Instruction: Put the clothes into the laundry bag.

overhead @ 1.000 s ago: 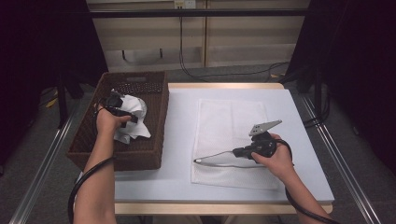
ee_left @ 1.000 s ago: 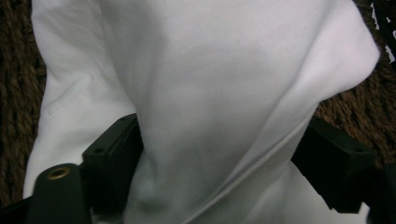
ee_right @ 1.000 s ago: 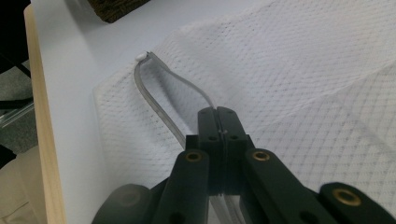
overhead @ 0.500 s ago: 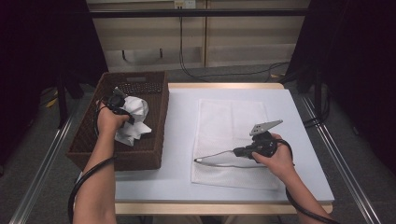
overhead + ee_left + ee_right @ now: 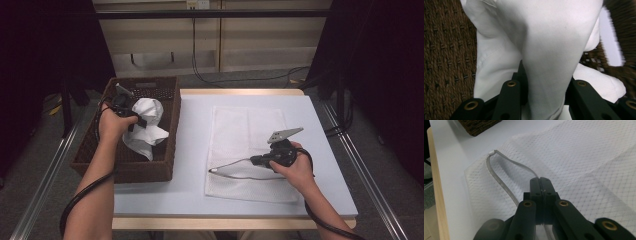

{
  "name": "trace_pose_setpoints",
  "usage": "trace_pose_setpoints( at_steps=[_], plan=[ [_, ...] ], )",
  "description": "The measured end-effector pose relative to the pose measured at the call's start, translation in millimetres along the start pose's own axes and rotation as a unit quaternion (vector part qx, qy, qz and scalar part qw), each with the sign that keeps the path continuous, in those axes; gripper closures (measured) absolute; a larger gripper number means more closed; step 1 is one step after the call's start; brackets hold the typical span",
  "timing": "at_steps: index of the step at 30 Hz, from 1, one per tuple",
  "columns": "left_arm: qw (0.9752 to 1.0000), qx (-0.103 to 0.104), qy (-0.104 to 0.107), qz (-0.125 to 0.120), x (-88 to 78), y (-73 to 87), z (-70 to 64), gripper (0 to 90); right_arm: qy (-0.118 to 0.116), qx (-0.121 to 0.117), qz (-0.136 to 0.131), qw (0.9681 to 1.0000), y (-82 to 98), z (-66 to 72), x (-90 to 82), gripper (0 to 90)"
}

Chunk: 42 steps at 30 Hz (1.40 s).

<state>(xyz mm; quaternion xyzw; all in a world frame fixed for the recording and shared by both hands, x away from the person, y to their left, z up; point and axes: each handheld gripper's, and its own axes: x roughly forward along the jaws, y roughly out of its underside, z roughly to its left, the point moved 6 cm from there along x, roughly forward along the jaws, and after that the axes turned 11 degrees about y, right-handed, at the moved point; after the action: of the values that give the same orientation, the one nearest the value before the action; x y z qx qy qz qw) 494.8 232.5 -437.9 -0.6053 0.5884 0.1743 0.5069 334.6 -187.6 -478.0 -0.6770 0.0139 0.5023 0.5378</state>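
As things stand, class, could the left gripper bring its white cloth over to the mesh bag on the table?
Probably yes. The left gripper grips the white cloth, partly raised in the basket. Only that low wall and bare table lie between it and the mesh bag.

Legible text, labels, brands, numbers, signs: none that I can read in any of my views. The white cloth, the woven basket, the mesh bag and the bench all show plain surfaces, and my own grippers carry no marking that I can make out.
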Motion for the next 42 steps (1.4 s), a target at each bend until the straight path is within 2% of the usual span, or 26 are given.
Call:
trace_pose_setpoints(
  at_steps=[4, 10, 13, 19, 20, 21, 24, 27, 31, 34, 37, 41, 42],
  plan=[
    [1.0, 0.002, 0.005, -0.008, -11.1, -3.4, -11.1, 71.3, 0.006, 0.006, -0.011, 0.9999, -4.0, -3.5, -0.5, 90.0],
    [0.9997, 0.02, 0.014, -0.004, -25.3, -6.8, -25.1, 71.4, 0.019, 0.012, -0.005, 0.9997, -8.3, -9.4, -0.8, 90.0],
    [0.9997, 0.012, 0.021, -0.01, -30.5, -8.2, -29.9, 71.4, 0.02, 0.016, -0.007, 0.9997, -10.5, -11.5, -0.2, 90.0],
    [0.9993, 0.024, 0.028, -0.003, -40.0, -8.6, -39.6, 71.4, 0.023, 0.012, -0.009, 0.9996, -16.1, -8.5, 1.9, 90.0],
    [0.9993, 0.011, 0.031, -0.016, -39.5, -9.6, -44.2, 71.4, 0.025, 0.013, -0.01, 0.9996, -17.4, -7.8, 2.0, 90.0],
    [0.999, 0.026, 0.036, 0.002, -42.5, -8.3, -45.2, 71.4, 0.026, 0.012, -0.011, 0.9995, -18.9, -7.3, 1.9, 90.0],
    [0.9984, 0.034, 0.044, 0.005, -45.0, -8.7, -54.1, 71.4, 0.029, 0.01, -0.014, 0.9994, -23.0, -6.7, 1.9, 90.0],
    [0.9977, 0.036, 0.057, 0.008, -47.0, -9.1, -62.7, 71.4, 0.029, 0.009, -0.012, 0.9995, -25.6, -5.3, 2.5, 90.0],
    [0.9971, 0.047, 0.058, 0.016, -48.8, -10.1, -70.5, 71.4, 0.028, 0.006, -0.009, 0.9996, -26.8, -3.4, 3.1, 90.0],
    [0.9967, 0.045, 0.065, 0.016, -49.7, -10.4, -75.3, 71.5, 0.029, 0.006, -0.009, 0.9995, -26.1, -2.6, 3.2, 90.0],
    [0.9967, 0.047, 0.064, 0.021, -51.8, -10.5, -80.1, 71.5, 0.028, 0.009, -0.008, 0.9995, -25.1, -2.3, 3.0, 90.0],
    [0.9958, 0.046, 0.076, 0.023, -53.8, -10.5, -88.3, 71.5, 0.024, 0.01, -0.008, 0.9996, -24.5, -2.6, 2.2, 90.0],
    [0.9951, 0.056, 0.077, 0.027, -54.6, -10.6, -89.5, 71.6, 0.026, 0.01, -0.008, 0.9996, -24.4, -2.6, 2.2, 90.0]
  ],
)
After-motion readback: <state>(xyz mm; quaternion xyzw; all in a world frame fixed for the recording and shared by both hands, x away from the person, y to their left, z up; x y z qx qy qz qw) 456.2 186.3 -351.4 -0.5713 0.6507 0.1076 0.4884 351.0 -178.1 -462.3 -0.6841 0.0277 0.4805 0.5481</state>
